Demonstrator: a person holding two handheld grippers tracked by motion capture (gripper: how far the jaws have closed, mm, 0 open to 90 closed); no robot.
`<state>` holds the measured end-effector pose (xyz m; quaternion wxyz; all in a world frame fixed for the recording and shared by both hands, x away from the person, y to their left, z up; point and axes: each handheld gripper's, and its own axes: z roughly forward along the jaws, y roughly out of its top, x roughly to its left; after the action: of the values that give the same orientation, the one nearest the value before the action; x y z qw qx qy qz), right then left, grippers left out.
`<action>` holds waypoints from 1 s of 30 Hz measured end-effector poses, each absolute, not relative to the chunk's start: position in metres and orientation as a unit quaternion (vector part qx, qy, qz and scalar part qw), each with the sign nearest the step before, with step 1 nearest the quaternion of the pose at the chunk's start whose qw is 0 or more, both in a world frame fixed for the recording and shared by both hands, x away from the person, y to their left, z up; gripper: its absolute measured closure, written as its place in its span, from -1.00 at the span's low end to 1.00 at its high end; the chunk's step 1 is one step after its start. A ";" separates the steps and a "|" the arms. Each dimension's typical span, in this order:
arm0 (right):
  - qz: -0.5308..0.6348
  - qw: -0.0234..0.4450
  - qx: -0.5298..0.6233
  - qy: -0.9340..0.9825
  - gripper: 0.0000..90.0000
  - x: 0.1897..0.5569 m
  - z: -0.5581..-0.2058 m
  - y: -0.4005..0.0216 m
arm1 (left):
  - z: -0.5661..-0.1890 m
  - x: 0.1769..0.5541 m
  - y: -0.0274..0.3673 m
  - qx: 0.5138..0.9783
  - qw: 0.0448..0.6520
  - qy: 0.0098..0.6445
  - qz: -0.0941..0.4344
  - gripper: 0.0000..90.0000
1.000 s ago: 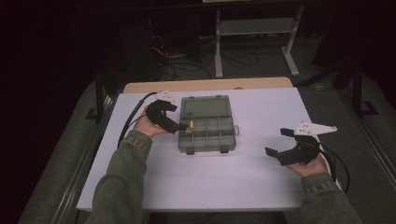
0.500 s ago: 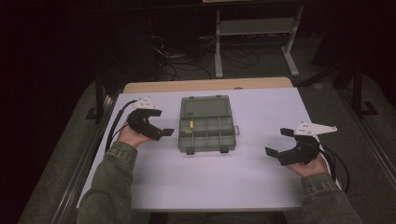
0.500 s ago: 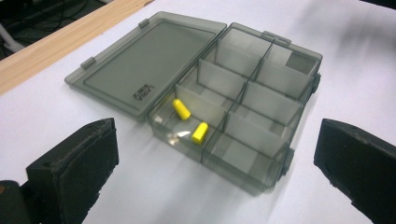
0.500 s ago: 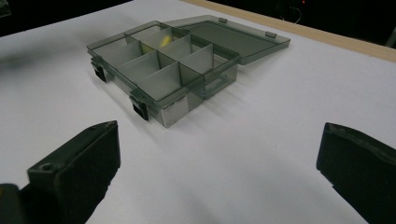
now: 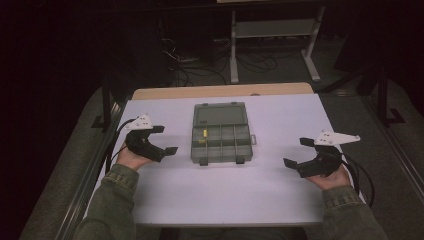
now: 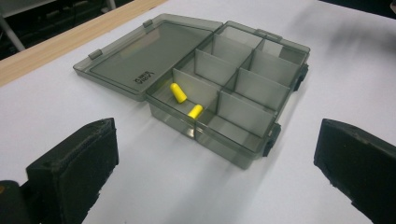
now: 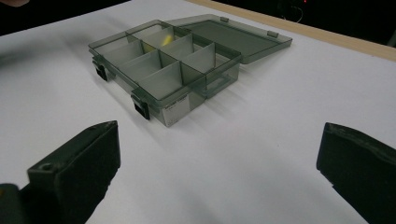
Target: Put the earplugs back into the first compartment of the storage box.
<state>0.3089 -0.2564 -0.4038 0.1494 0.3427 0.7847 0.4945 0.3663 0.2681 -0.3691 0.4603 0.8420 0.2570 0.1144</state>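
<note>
Box (image 5: 220, 133): lid open, mid-table, two yellow pieces (image 6: 178, 92) in one compartment | left gripper (image 5: 162, 140): jaws spread, left of box, apart | right gripper (image 5: 298, 152): spread, well right | table (image 5: 225, 195): white cover, wood far edge | room: dark, cables on floor (image 5: 200, 65)

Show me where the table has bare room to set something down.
Bare sheet runs along the near edge of the table, between the left gripper and the right gripper in front of the box. The strips either side of the box are narrower. Two yellow pieces crowd one compartment.
</note>
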 end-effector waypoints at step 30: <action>0.493 0.154 0.344 0.784 -1.00 0.306 -0.404 -0.256 | -0.385 0.303 0.319 0.761 0.539 0.307 0.192 -1.00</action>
<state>0.3056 -0.2561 -0.4038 0.1545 0.3437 0.7844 0.4927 0.3035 0.3193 -0.3852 0.5389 0.7607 0.3065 0.1921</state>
